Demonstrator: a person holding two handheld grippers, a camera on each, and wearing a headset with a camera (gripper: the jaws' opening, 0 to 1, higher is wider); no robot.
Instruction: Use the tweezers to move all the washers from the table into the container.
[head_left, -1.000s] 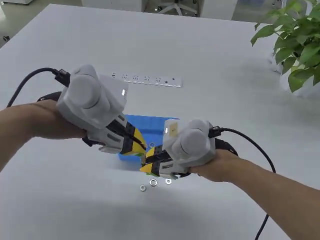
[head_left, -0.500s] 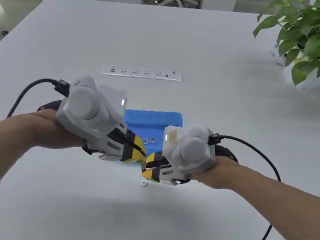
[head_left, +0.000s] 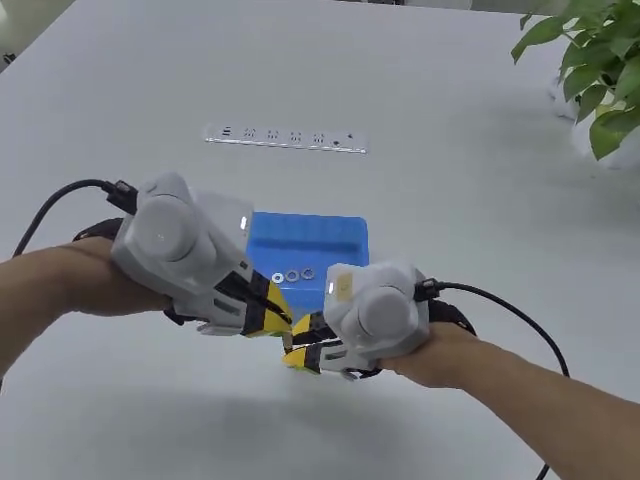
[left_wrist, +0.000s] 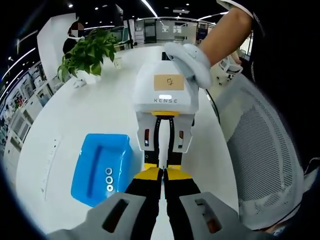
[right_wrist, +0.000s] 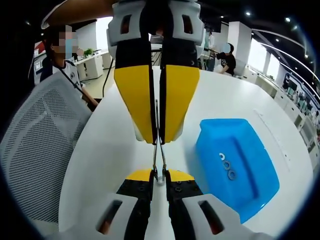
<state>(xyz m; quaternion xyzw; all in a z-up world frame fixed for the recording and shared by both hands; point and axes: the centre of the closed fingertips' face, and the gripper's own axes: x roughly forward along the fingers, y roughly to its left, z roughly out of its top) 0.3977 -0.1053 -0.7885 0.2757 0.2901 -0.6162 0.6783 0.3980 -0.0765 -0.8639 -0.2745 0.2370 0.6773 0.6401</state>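
Thin metal tweezers (right_wrist: 159, 150) run between the two grippers, which meet tip to tip just in front of the blue container (head_left: 318, 232). My right gripper (right_wrist: 159, 176) is shut on one end of them. My left gripper (right_wrist: 157, 139) faces it with its yellow jaws closed on the other end. In the head view the left gripper (head_left: 278, 318) comes in from the left and the right gripper (head_left: 298, 352) from the right, both low over the table. Three washers (head_left: 292, 275) lie in a row in the container, and they are also in the left gripper view (left_wrist: 109, 179).
A white power strip (head_left: 286, 138) lies beyond the container. A potted plant (head_left: 600, 70) stands at the far right. Cables trail from both grippers. A mesh office chair (left_wrist: 270, 150) stands beside the table, and people are in the room behind.
Both grippers have drawn back from the container's near edge towards me. They now cover the loose washers that lay on the table a second ago, and the container's three washers have come into sight.
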